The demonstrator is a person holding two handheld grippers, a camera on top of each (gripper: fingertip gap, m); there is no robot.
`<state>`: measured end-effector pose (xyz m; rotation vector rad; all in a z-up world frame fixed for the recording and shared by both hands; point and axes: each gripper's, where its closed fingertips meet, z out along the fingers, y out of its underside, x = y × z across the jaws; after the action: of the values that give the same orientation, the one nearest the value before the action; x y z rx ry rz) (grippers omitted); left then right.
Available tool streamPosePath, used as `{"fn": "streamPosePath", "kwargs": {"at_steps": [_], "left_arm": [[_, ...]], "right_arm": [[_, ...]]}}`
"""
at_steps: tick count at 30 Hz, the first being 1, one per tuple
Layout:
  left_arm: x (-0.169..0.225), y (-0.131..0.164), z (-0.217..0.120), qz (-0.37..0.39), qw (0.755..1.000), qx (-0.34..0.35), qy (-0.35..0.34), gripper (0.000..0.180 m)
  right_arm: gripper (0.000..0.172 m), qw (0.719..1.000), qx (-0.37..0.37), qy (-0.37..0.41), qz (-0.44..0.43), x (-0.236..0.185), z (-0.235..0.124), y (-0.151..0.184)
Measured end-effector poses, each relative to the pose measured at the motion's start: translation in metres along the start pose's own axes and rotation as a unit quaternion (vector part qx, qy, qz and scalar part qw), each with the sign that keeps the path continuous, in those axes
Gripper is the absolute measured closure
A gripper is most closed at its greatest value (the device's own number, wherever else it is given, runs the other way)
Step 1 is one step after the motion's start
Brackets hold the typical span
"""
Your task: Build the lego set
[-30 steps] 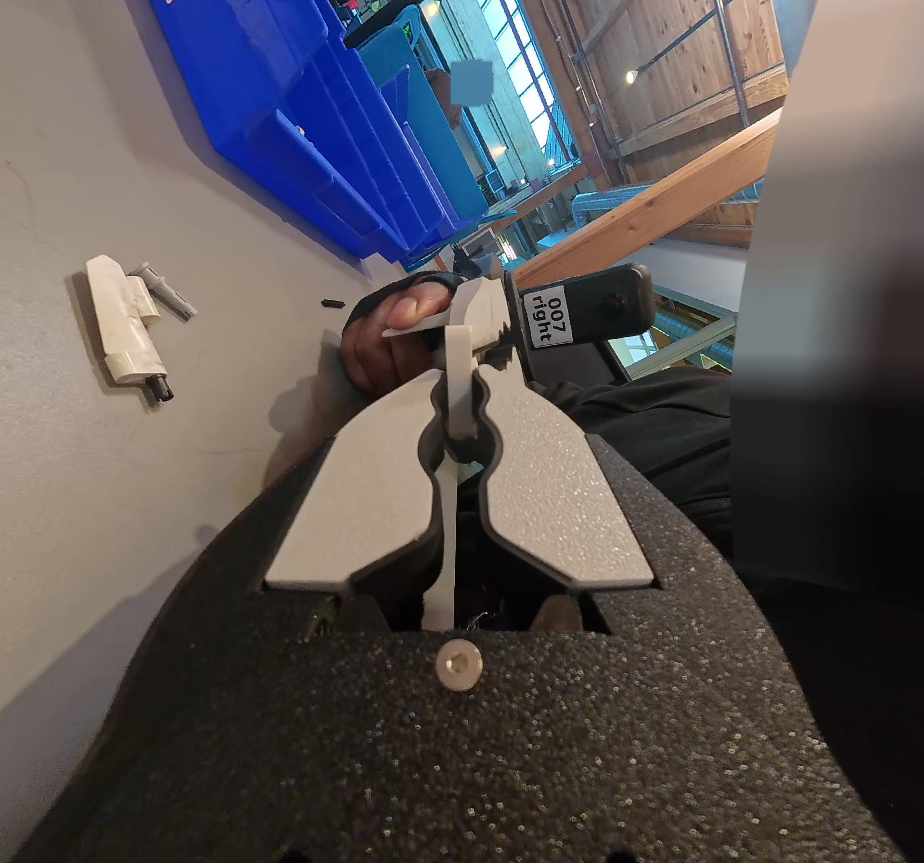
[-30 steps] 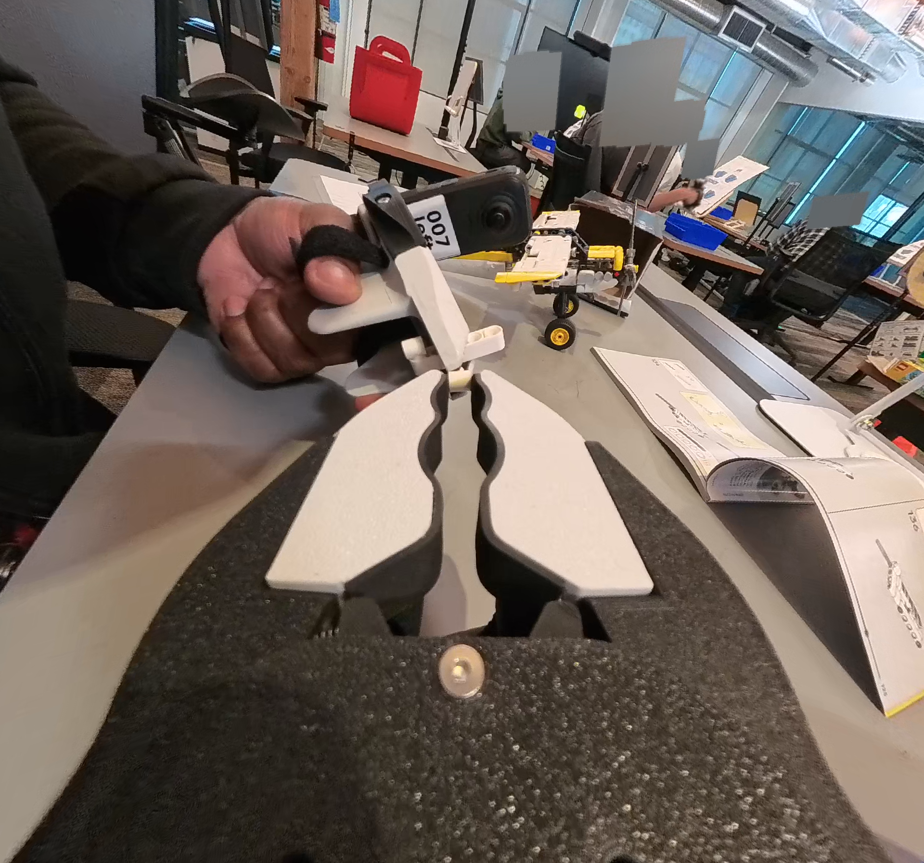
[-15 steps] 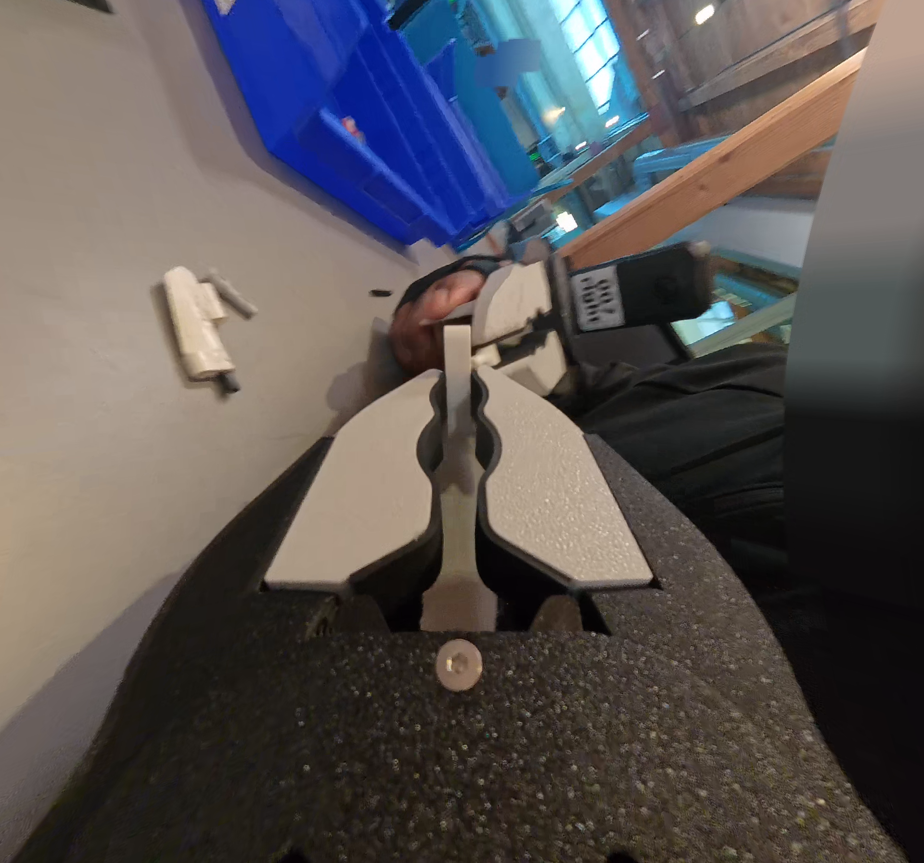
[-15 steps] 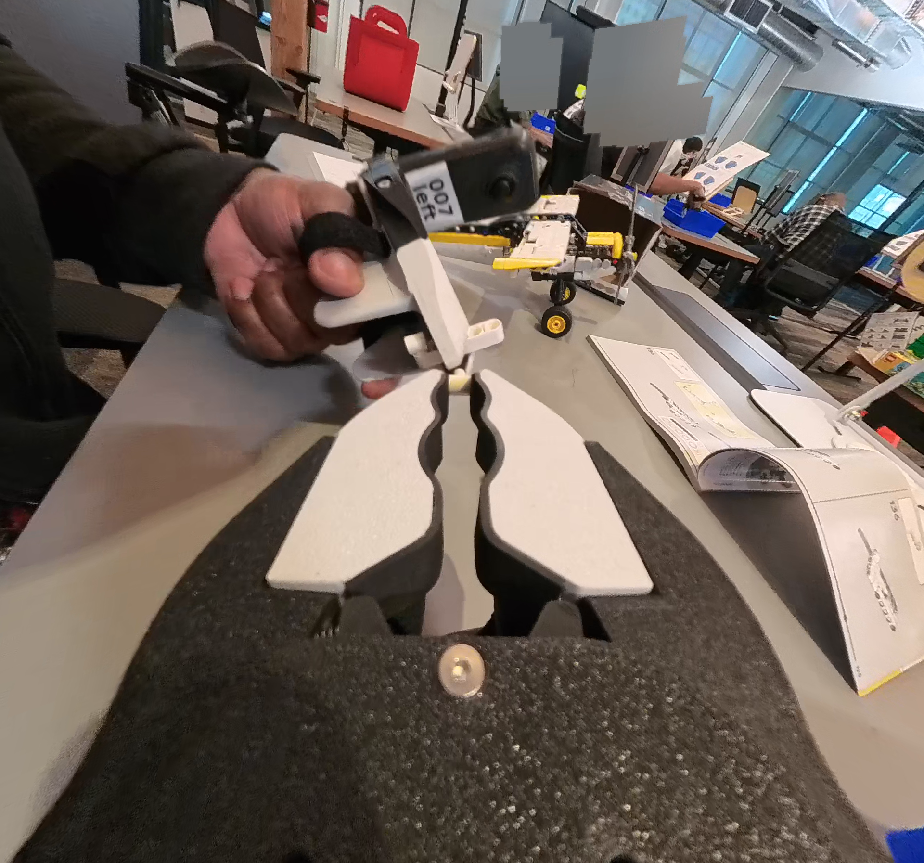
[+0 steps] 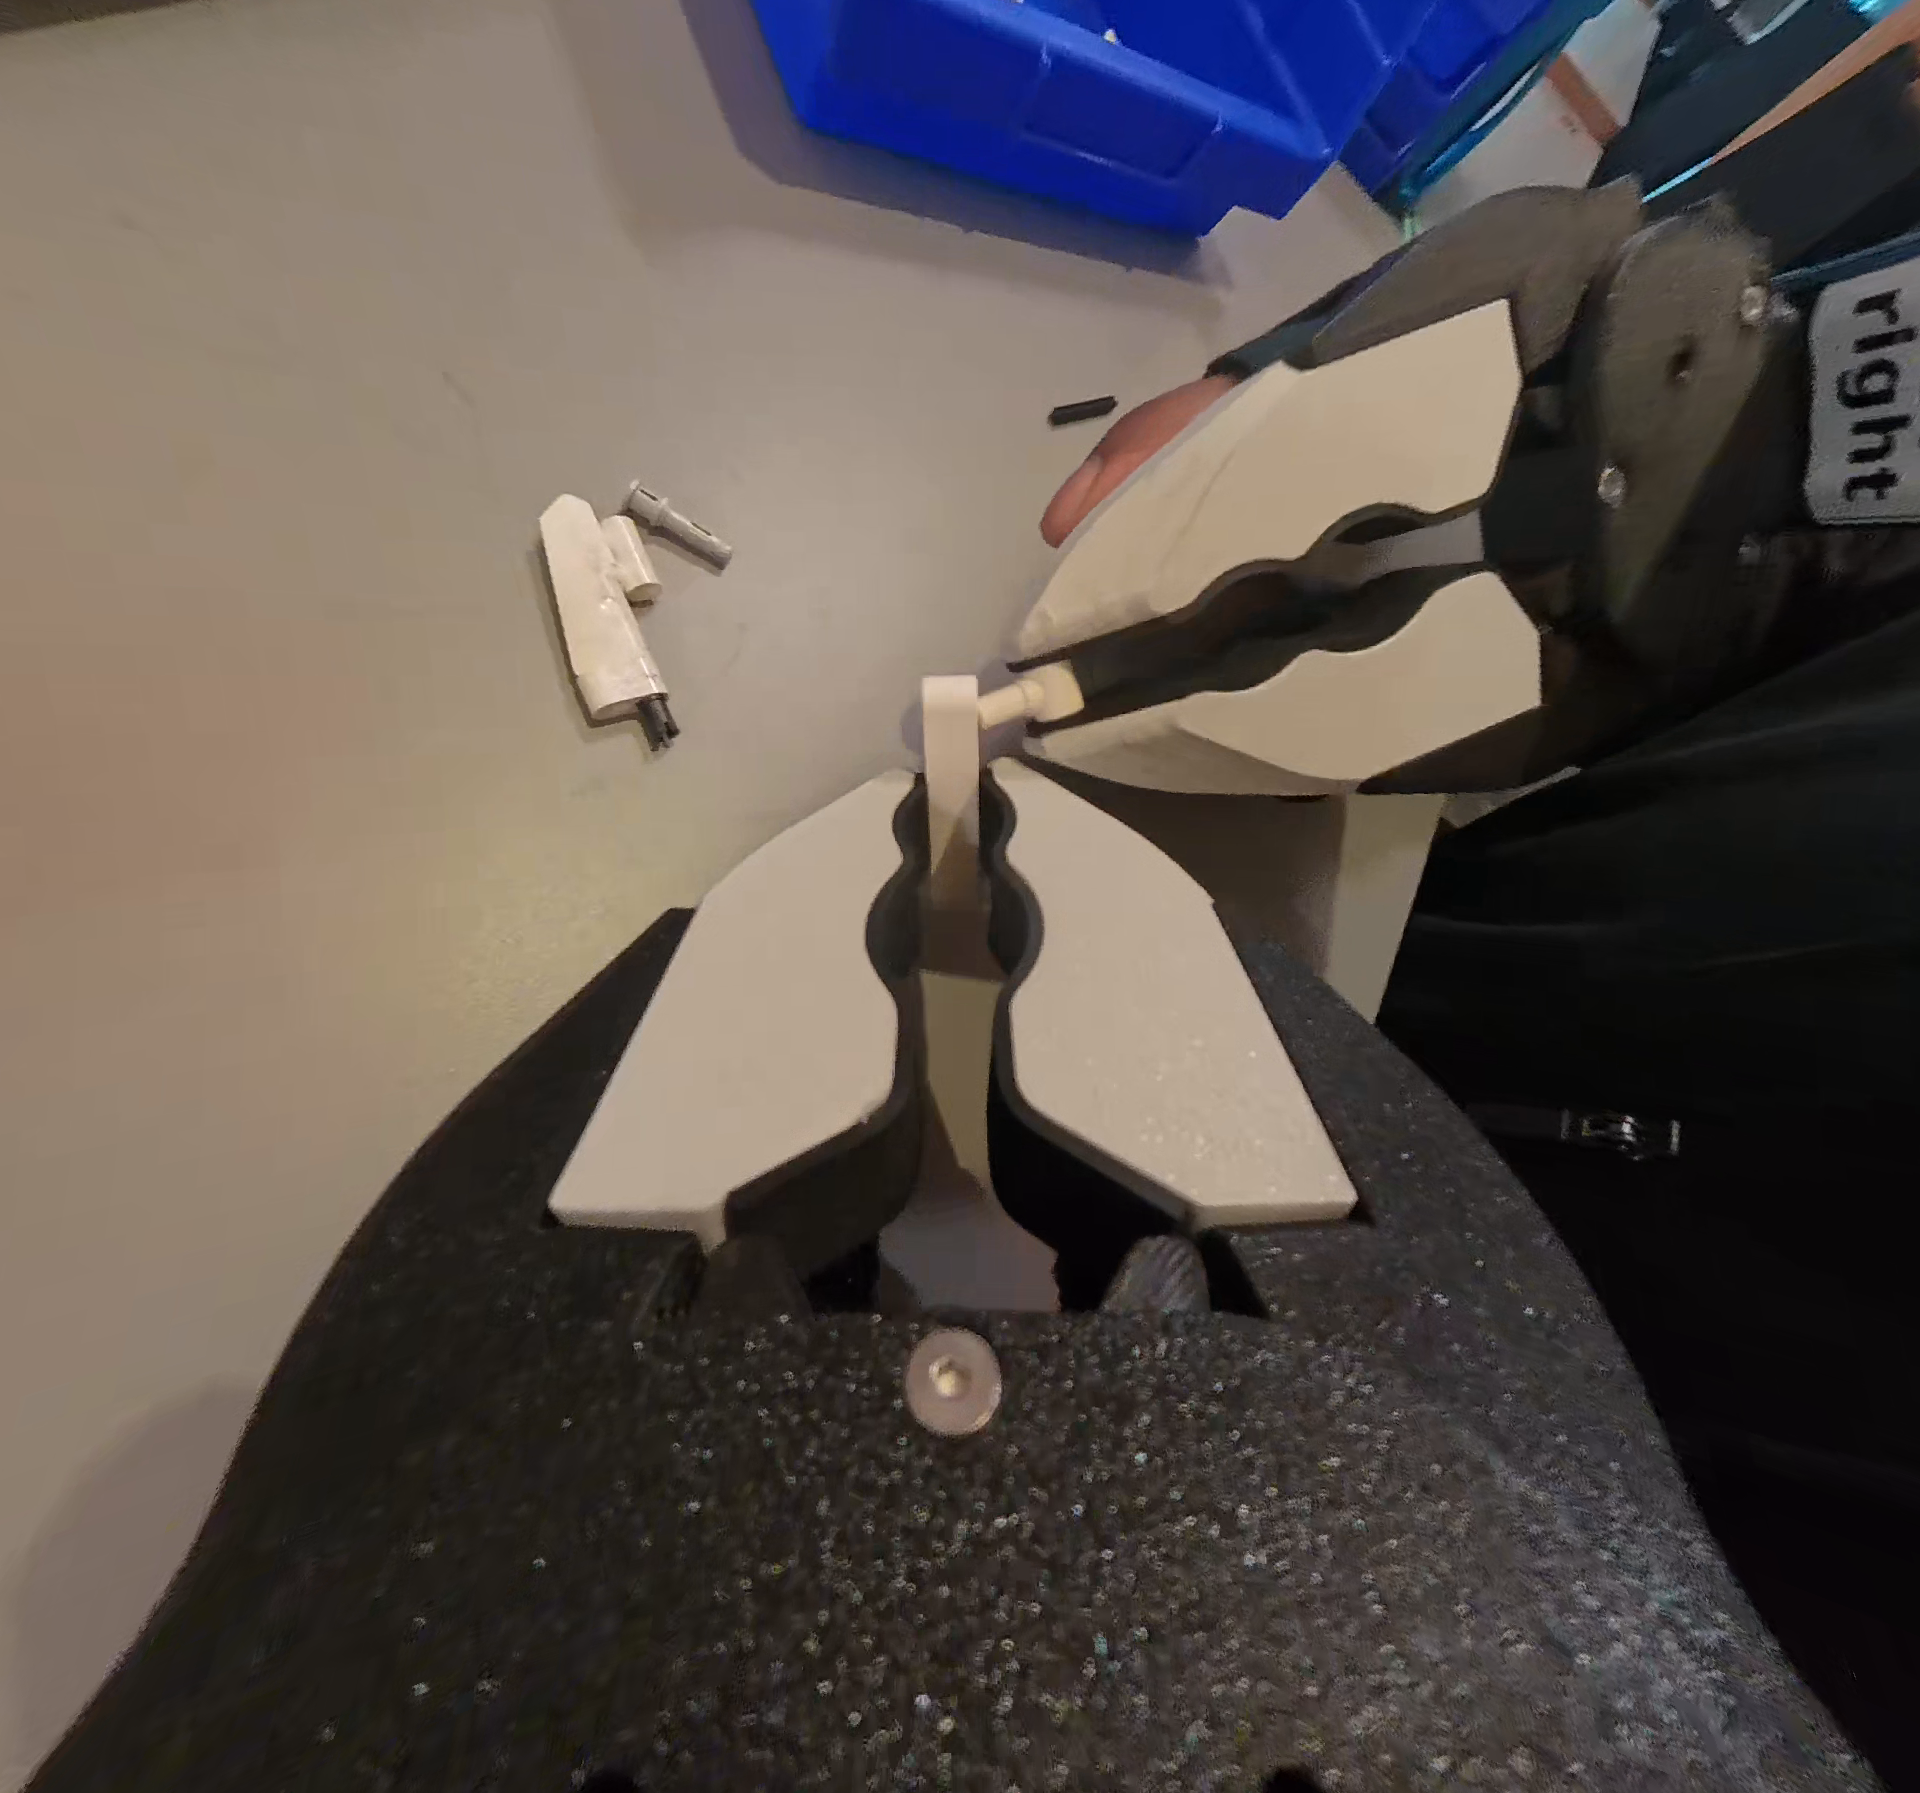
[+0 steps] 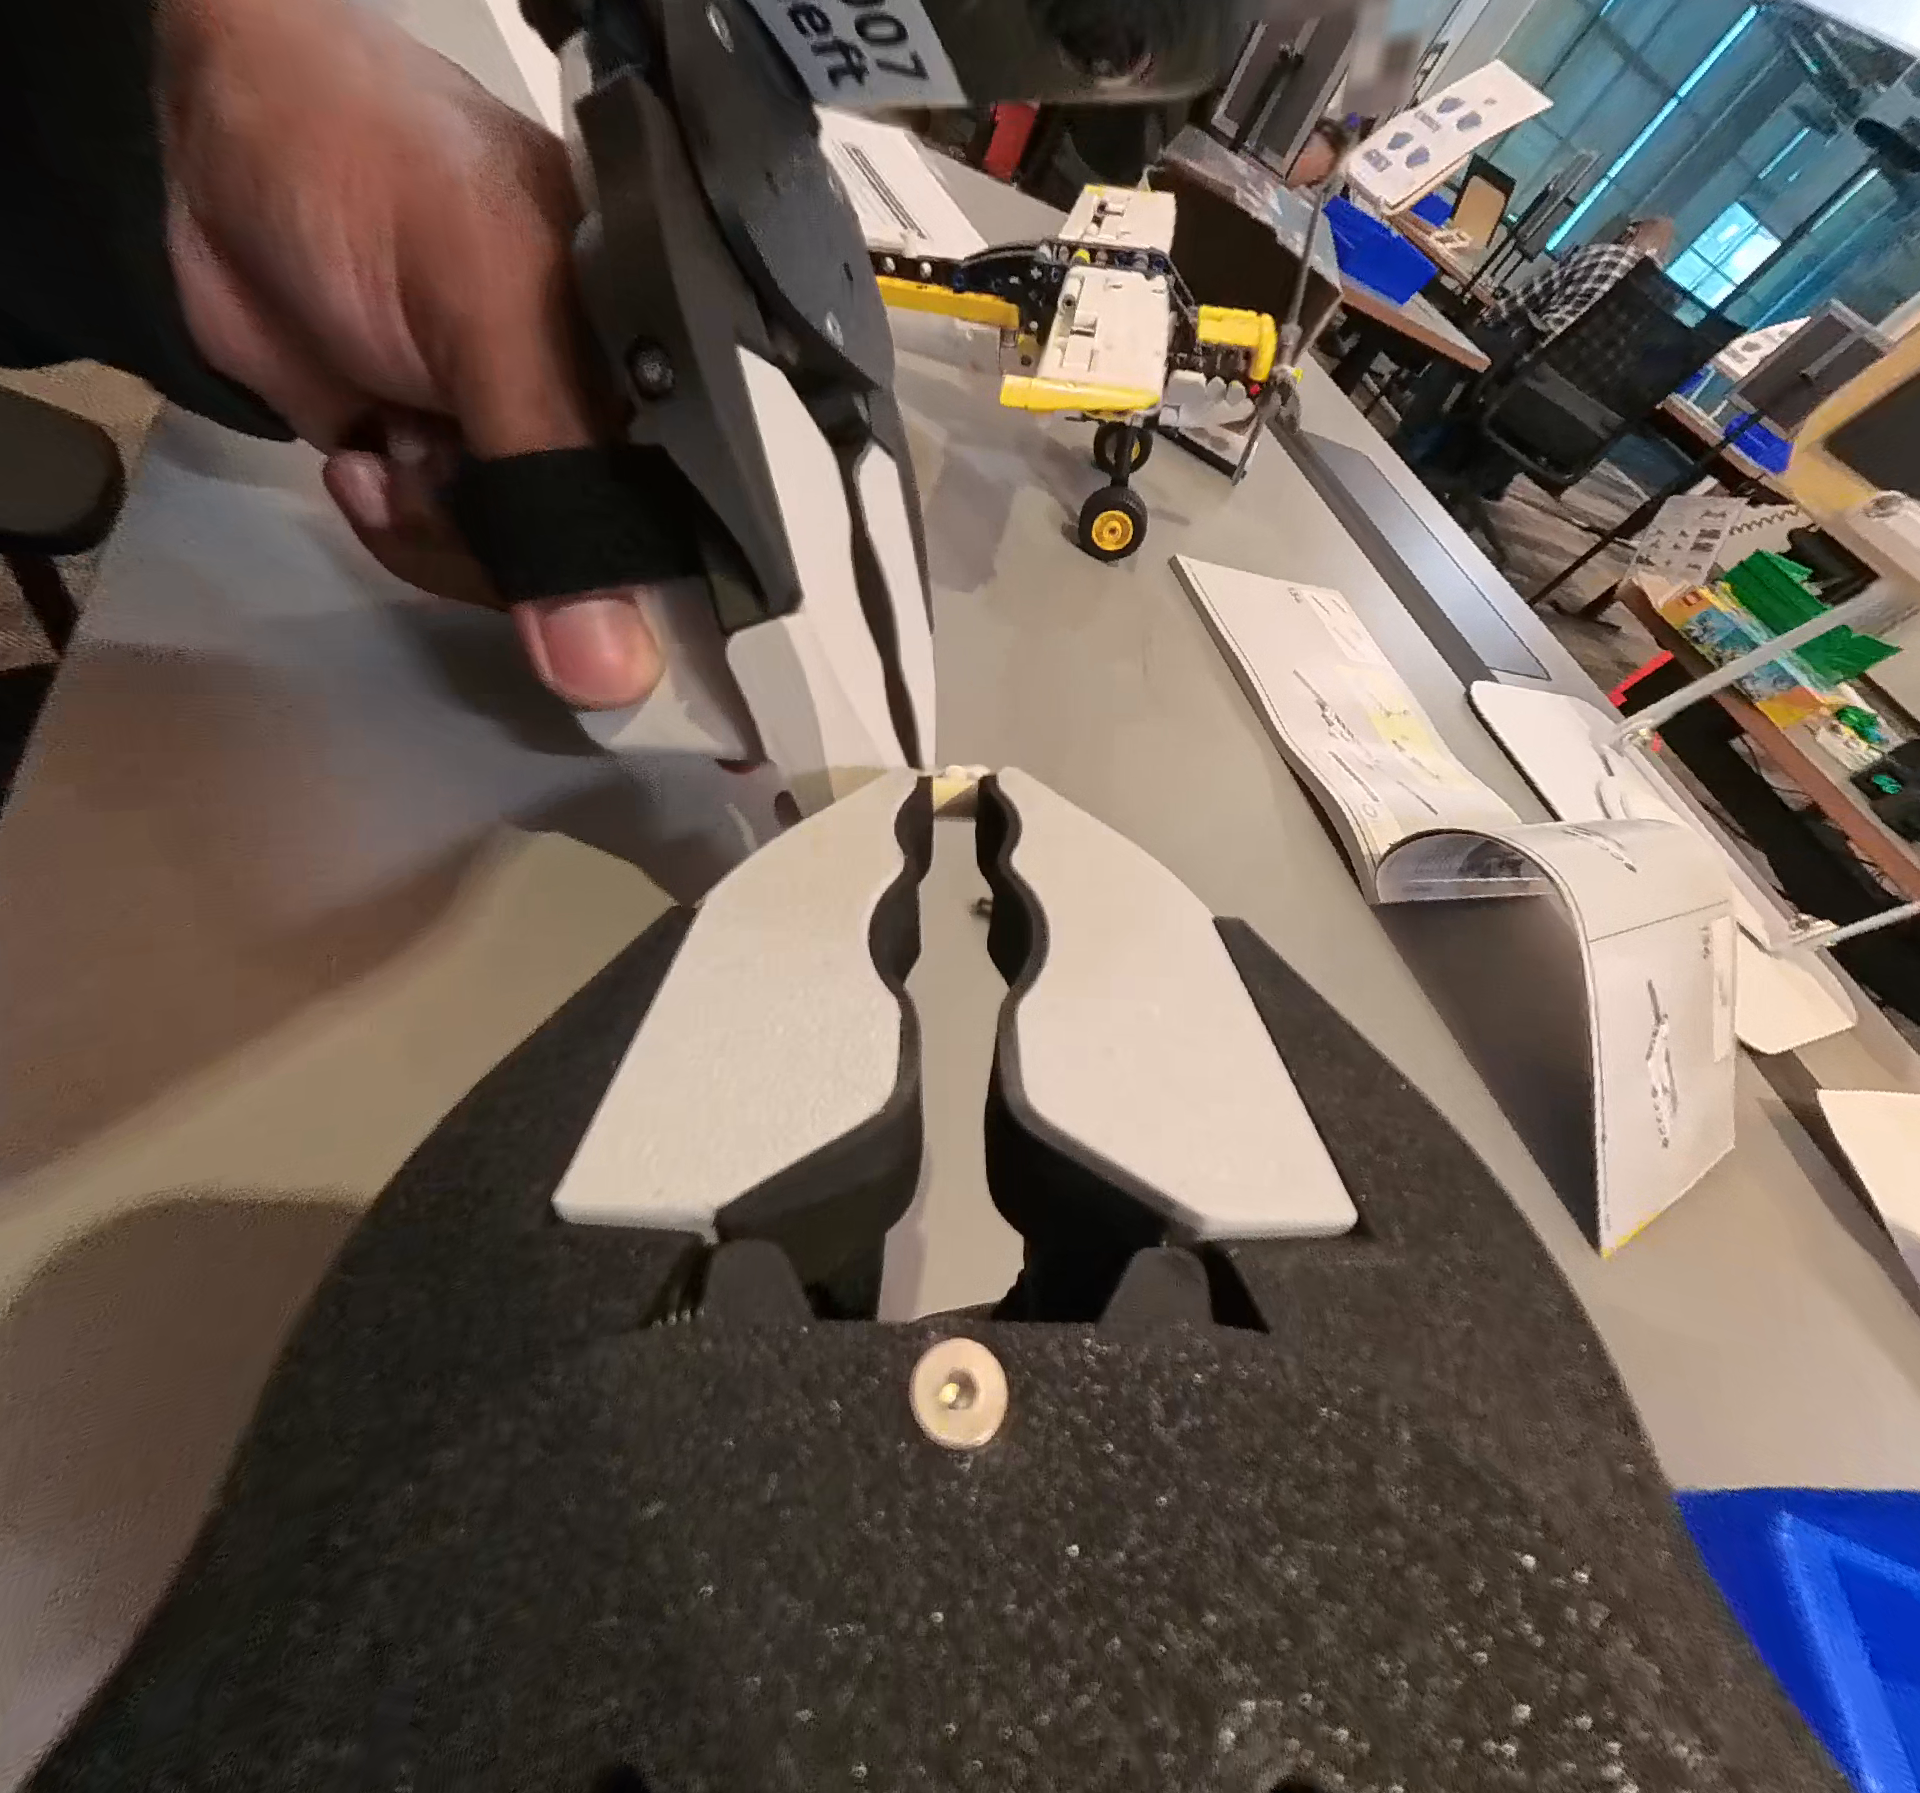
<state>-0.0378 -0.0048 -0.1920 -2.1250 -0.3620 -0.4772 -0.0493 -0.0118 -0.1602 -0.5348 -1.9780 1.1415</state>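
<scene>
Left wrist view showed the left gripper pinching a flat cream plastic beam upright over the grey desk, while the right gripper pinched a small cream plastic peg, its tip at the beam's top but not seated. Right wrist view showed the peg clamped at the fingertips, with a yellow-and-white brick aeroplane and an open instruction booklet beyond.

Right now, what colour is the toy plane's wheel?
Yellow with a black tyre, clearest in the right wrist view.
</scene>
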Motion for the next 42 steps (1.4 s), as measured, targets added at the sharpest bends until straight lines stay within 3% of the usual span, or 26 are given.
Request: {"fn": "streamPosePath", "kwargs": {"at_steps": [9, 17, 22, 31, 42], "left_arm": [[-0.009, 0.004, 0.002, 0.056, 0.994, -0.008, -0.088, 0.172], [-0.015, 0.001, 0.001, 0.13, 0.979, 0.011, -0.156, 0.172], [-0.012, 0.0, 0.001, 0.133, 0.981, 0.021, -0.142, 0.172], [-0.001, 0.007, 0.001, 0.107, 0.992, -0.009, -0.063, 0.171], [-0.008, -0.004, -0.004, 0.134, 0.979, 0.048, -0.146, 0.171]], "right_arm": [[0.164, 0.997, -0.053, 0.041, -0.045, -0.001, 0.003, 0.006], [0.164, 0.998, -0.043, 0.035, 0.01, 0.0, 0.003, 0.006], [0.164, 0.999, -0.032, 0.032, 0.0, 0.0, 0.002, 0.005], [0.164, 0.991, -0.02, 0.03, -0.13, -0.006, -0.002, 0.005], [0.164, 0.998, 0.005, 0.05, 0.024, 0.001, 0.002, -0.004]]}}
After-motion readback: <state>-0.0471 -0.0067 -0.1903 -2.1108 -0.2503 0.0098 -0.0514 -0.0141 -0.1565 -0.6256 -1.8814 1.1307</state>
